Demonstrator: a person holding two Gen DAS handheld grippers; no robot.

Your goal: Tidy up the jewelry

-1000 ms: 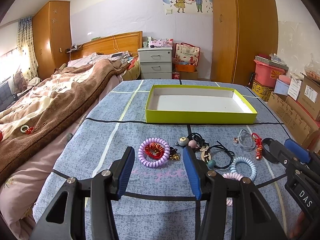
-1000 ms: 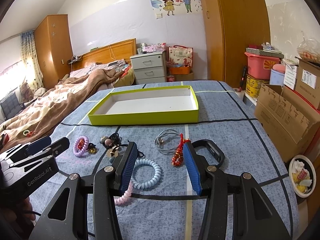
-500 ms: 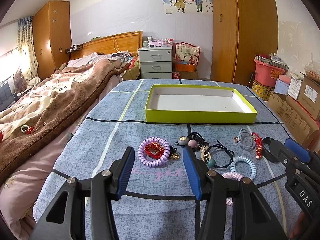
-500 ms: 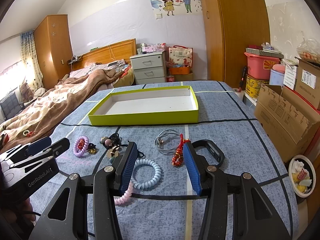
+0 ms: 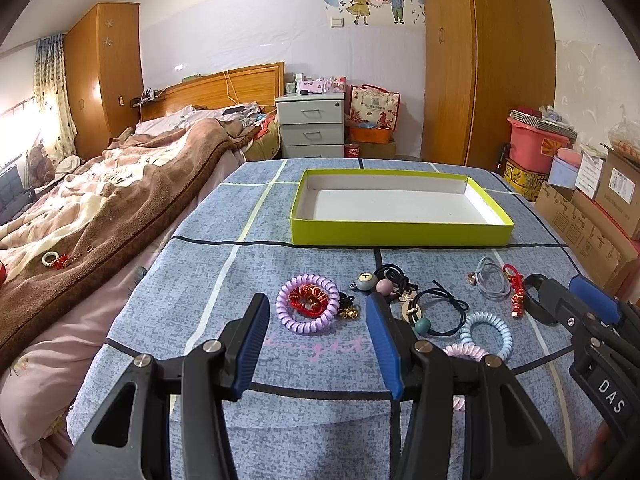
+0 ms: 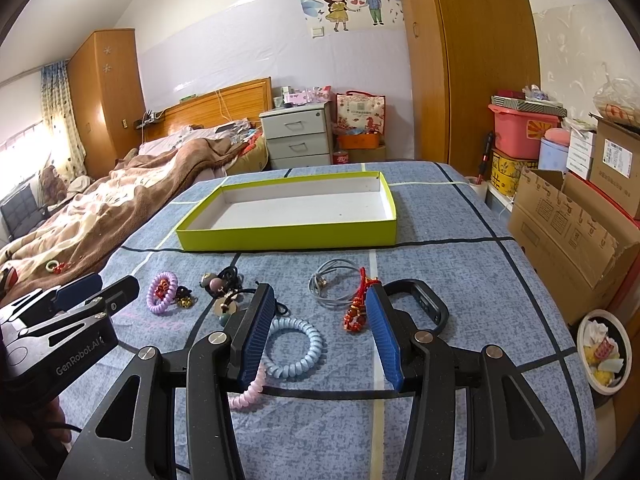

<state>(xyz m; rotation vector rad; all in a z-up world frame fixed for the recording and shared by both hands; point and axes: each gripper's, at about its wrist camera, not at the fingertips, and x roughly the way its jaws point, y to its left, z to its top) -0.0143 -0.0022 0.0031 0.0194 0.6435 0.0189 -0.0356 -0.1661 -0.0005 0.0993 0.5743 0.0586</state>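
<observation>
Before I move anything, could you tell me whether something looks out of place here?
Yes: one small hair ring with a red charm lies on the brown blanket, away from the jewelry by the empty green tray.

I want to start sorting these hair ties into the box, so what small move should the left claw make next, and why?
Probably ease the left claw forward and down over the purple coil tie. Its jaws are open and empty, the tie lies on the bedspread just ahead between them, and the green box beyond holds nothing yet.
</observation>
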